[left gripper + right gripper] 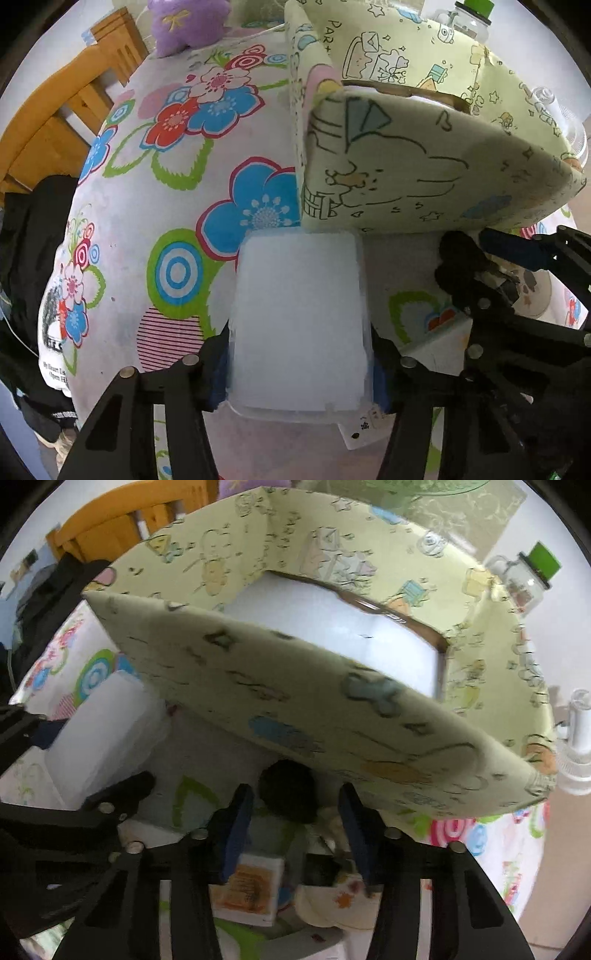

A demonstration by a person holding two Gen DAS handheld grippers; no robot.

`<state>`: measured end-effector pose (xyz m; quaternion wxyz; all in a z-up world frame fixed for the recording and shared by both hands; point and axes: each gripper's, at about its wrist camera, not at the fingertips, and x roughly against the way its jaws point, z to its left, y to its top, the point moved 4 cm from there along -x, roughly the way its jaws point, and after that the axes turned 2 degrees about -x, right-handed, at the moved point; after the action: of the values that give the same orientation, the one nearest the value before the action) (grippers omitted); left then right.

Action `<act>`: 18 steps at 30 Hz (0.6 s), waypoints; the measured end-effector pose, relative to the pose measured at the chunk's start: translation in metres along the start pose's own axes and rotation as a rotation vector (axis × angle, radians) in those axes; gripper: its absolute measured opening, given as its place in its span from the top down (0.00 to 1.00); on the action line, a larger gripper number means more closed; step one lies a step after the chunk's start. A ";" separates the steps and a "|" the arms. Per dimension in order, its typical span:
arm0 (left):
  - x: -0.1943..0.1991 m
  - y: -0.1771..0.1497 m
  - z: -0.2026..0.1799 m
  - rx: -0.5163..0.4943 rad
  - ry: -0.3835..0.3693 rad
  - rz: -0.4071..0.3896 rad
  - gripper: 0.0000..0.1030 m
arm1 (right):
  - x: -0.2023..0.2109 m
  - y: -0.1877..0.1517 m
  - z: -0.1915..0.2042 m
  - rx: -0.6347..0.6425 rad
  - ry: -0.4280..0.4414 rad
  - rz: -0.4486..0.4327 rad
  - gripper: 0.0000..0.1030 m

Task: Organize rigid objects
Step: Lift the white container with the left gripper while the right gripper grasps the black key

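Observation:
My left gripper [299, 369] is shut on a translucent white plastic container [299, 325] and holds it just in front of the near wall of a pale green cartoon-print storage box [406, 173]. The container also shows in the right wrist view [103, 738], at the left. My right gripper [295, 823] has its blue-padded jaws around a round black object [288, 794], held below the near rim of the same box [295, 701]. The box's white floor [332, 635] is bare.
The flowered tablecloth [177, 184] covers the table. A purple plush [184, 26] and a wooden chair [62, 92] stand at the far left. A green-lidded glass jar [528, 576] and a clear bottle [580, 738] stand right of the box. A small white carton [251, 890] lies under my right gripper.

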<state>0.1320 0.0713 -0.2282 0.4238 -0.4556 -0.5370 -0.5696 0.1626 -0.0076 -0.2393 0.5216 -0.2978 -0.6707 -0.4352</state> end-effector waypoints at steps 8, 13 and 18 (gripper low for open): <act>0.003 -0.001 -0.004 -0.020 0.006 -0.007 0.42 | -0.006 0.001 0.005 -0.035 0.061 0.022 0.65; 0.010 -0.002 -0.006 -0.017 0.010 -0.018 0.42 | 0.006 -0.010 -0.015 -0.055 0.060 0.012 0.65; 0.024 -0.003 -0.013 -0.031 0.017 -0.042 0.42 | 0.023 -0.017 -0.017 -0.078 0.054 -0.002 0.66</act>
<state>0.1229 0.0586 -0.2051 0.4093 -0.4459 -0.5338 -0.5905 0.1496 -0.0318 -0.2209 0.5270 -0.3054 -0.6392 -0.4695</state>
